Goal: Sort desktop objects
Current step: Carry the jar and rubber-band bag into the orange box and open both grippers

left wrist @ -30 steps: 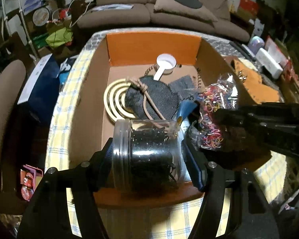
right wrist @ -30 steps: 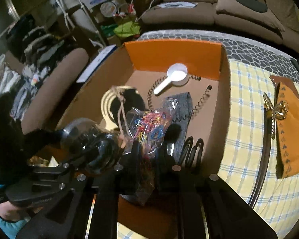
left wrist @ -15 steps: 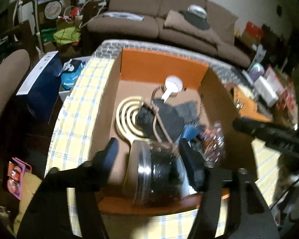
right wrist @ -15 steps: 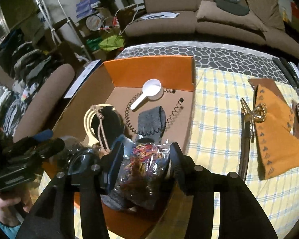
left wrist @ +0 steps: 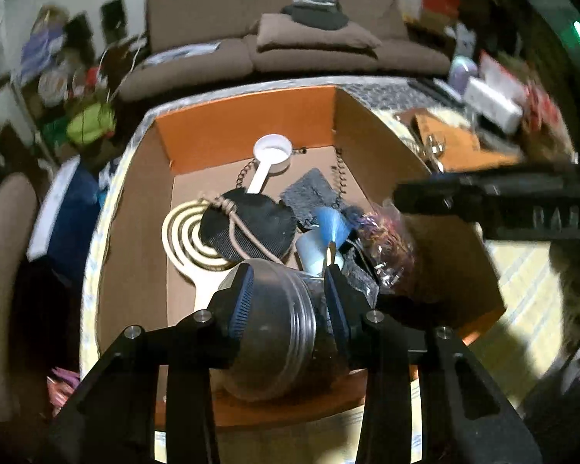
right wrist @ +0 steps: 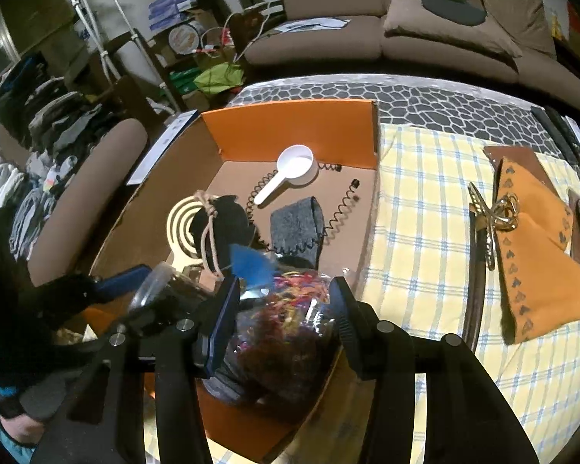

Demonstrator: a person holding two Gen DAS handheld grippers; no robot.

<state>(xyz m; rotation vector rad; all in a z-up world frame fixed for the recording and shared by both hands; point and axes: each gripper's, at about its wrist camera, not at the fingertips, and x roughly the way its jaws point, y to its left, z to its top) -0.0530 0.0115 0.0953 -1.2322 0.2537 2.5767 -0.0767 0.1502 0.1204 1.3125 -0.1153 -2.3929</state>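
Note:
An orange cardboard box (left wrist: 247,131) (right wrist: 290,131) sits on the checked tablecloth. It holds a white scoop (left wrist: 268,158) (right wrist: 290,170), a cream spiral trivet (left wrist: 181,232), a dark pouch with a cord (left wrist: 247,228), a grey felt piece (right wrist: 297,224) and a coiled cord. My left gripper (left wrist: 288,301) is shut on a clear jar (left wrist: 274,328) at the box's near end. My right gripper (right wrist: 284,309) is open around a clear bag of coloured rubber bands (right wrist: 286,321) (left wrist: 386,243), which rests in the box beside the jar.
A gold hair clip (right wrist: 495,212) and an orange cloth (right wrist: 537,247) lie on the tablecloth right of the box. A brown sofa (right wrist: 406,31) stands behind the table. A chair (right wrist: 92,178) and cluttered shelves are on the left.
My right gripper has opened and the bag of rubber bands now lies in the box. My left gripper has lowered the jar toward the box's near end and turned it.

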